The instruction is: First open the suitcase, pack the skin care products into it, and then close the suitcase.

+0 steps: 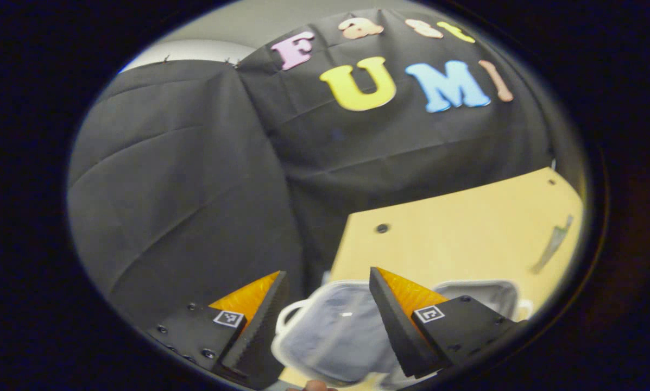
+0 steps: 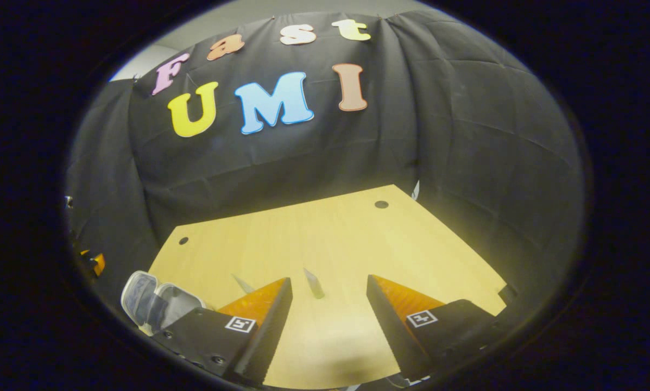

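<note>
- In the left gripper view the left gripper (image 1: 329, 274) sits nearest the lens, its two wedge-shaped fingers (image 1: 395, 320) spread wide apart with nothing between them and nothing touching them.
- Just beyond and below the gap lies the small pale grey-blue hard-shell suitcase with a white rim (image 1: 335, 334), open, its two halves side by side on the light wooden tabletop (image 1: 466, 228).
- The nearer half shows between the fingers, with a white loop handle at its left end; the second half (image 1: 479, 296) shows past the right finger. The pair's long axis runs across this view from left to right.
- Whether anything lies inside the halves is too blurred to tell.
- Farther right on the tabletop lies a thin grey-green tube-like item (image 1: 553, 244), slanted, well apart from the suitcase.
- In the right gripper view the right gripper (image 2: 329, 282) also stands wide open, holding nothing, above the bare wood.
- Just beyond its gap a small slim pale tube (image 2: 314, 283) lies on the tabletop, its long axis running away from the camera and tilted slightly left.
- A second thin pale item (image 2: 243, 283) lies just left of it, partly hidden by the left finger.
- The open suitcase shows at the lower left of this view, near the table's left edge, both halves facing up.
</note>
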